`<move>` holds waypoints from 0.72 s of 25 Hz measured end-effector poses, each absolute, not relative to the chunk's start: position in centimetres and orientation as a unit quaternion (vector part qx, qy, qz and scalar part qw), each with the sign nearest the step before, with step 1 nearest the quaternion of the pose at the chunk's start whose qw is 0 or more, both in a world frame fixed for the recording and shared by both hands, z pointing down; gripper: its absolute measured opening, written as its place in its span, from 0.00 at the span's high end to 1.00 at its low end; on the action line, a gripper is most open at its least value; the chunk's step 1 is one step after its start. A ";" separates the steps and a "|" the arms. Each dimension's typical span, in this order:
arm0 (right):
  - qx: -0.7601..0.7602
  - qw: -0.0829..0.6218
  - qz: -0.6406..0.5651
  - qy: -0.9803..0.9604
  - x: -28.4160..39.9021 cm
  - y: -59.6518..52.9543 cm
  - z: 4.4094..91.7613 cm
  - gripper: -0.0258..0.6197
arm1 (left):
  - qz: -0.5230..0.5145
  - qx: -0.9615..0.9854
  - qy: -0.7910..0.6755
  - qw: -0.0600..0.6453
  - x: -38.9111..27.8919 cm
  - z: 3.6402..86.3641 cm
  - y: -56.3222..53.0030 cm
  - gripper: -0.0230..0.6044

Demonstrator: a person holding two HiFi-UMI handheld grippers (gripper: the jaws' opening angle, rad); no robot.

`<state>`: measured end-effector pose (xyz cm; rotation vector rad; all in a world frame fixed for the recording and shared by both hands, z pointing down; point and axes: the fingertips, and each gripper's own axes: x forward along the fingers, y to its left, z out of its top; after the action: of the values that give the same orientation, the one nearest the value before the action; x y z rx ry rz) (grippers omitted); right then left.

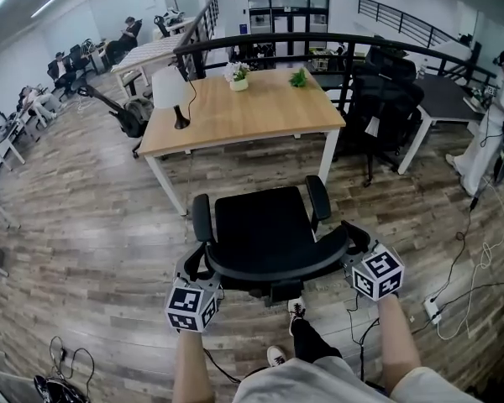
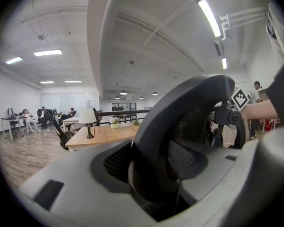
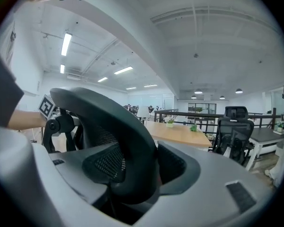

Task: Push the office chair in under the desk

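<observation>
The black office chair (image 1: 265, 225) stands on the wood floor, its seat facing the wooden desk (image 1: 252, 107) and a gap of floor between them. I stand behind it. My left gripper (image 1: 200, 263) sits at the left end of the curved backrest frame (image 1: 269, 271), my right gripper (image 1: 353, 243) at the right end. In the left gripper view the thick frame (image 2: 180, 112) runs between the open jaws of the left gripper (image 2: 151, 174). In the right gripper view the frame (image 3: 109, 122) lies likewise between the jaws of the right gripper (image 3: 135, 174), which stand wide.
On the desk are a white lamp (image 1: 170, 91), a potted flower (image 1: 238, 75) and a small green plant (image 1: 299, 78). Black chairs (image 1: 386, 91) and a railing stand to the desk's right. A person (image 1: 491, 133) stands at far right. Cables (image 1: 470, 267) cross the floor.
</observation>
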<state>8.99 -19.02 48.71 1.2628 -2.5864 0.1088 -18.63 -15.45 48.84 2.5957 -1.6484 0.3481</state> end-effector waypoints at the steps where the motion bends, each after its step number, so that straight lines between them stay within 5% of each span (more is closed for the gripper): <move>1: 0.434 0.131 0.036 -0.891 8.9 -19.5 48.7 0.57 | 0.115 0.839 -0.532 0.021 -18.7 48.8 -15.9 0.53; 18: 0.429 0.139 0.036 -0.892 9.0 -30.2 48.7 0.58 | 0.122 0.840 -0.528 0.002 -17.8 48.9 -25.4 0.54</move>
<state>9.02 -30.22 48.71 1.2391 -2.5776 0.1045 -17.85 -25.37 48.88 2.6367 -1.6567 0.3842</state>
